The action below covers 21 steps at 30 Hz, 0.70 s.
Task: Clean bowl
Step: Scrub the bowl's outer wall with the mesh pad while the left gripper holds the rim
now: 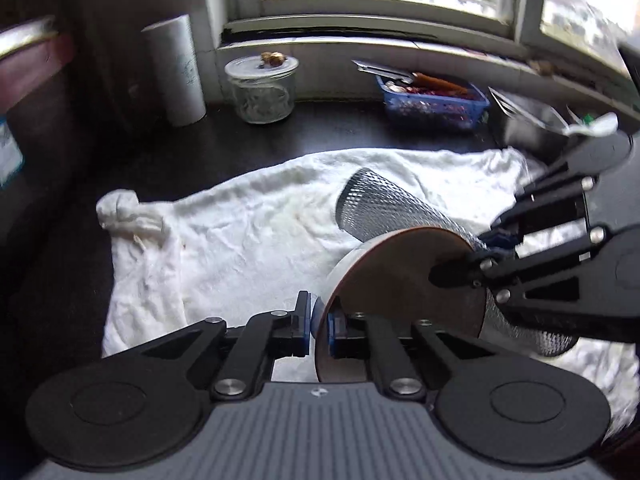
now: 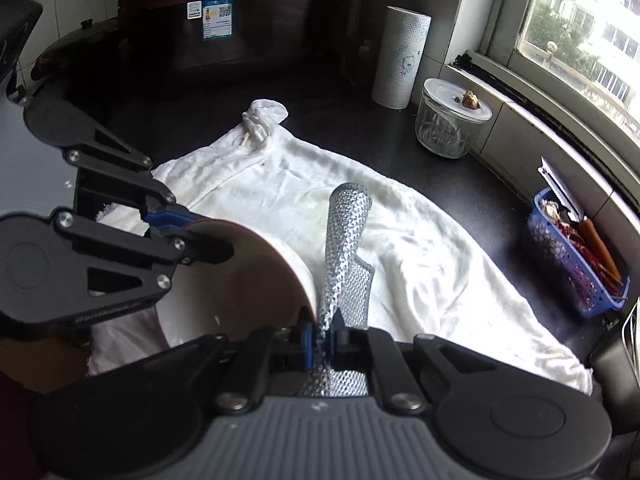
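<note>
Left gripper [image 1: 318, 322] has its fingers clamped on the rim of the bowl [image 1: 404, 280], one pad inside, one outside, and the bowl hangs tipped on its side above the white towel [image 1: 240, 232] spread across the middle of the bench [image 1: 320, 132]. Right gripper [image 2: 323, 334] has its fingers pinched together on the silver mesh scrubbing cloth [image 2: 346, 248], which sticks out stiff past the bowl's outer wall, not yet in the bowl as far as I can tell. Main risk: the bowl is held by a thin edge grip only, so any scrubbing push from the mesh probably levers it around the pads; it can rotate or slip out and drop onto the towel, or roll toward the glass jar [image 2: 452, 124] and blue basket [image 2: 576, 256] along the bench's window edge. Second risk: the mesh is gripped at one end and looks springy, so it may fold or skate off the glazed surface instead of scrubbing, or pull out of the fingers if it snags the rim. Third: both grippers sit very close at the bowl, so a clash between linkages looks likely if the right one swings inward carelessly.
</note>
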### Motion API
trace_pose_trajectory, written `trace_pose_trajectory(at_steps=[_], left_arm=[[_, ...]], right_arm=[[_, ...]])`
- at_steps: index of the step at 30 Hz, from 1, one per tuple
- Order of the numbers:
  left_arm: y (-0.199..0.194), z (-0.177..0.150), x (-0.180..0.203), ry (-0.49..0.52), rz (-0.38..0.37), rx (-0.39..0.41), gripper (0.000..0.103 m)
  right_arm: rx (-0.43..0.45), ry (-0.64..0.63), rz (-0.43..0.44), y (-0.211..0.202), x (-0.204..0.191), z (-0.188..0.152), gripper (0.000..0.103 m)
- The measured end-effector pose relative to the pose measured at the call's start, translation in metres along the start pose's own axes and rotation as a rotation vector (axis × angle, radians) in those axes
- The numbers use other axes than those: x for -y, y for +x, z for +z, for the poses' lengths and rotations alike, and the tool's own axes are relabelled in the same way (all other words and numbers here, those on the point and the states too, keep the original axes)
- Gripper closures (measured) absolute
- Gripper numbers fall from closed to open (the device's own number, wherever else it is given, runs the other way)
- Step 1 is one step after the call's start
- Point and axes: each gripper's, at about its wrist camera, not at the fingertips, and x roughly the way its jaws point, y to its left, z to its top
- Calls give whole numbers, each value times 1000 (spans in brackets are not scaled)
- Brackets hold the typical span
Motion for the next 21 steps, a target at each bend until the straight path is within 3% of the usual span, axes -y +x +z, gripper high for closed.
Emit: trace_pose_trajectory(at_steps=[7, 11, 14, 17, 21], left_arm=[[13, -22, -61, -551, -171, 6, 89], [28, -39, -84, -856, -259, -53, 89], [38, -54, -91, -1024, -316, -100, 89], [42, -58, -91, -1074, -341, -119, 89], [42, -54, -89, -1030, -346, -125, 89]], right_arm=[[-42, 113, 89, 9, 5, -6, 85], [-42, 133, 104, 10, 1, -6, 81], [-33, 148, 99, 8, 3, -4, 78], [-24, 166, 93, 6, 6, -2, 77], [-14, 168, 71, 7, 7, -4, 79]])
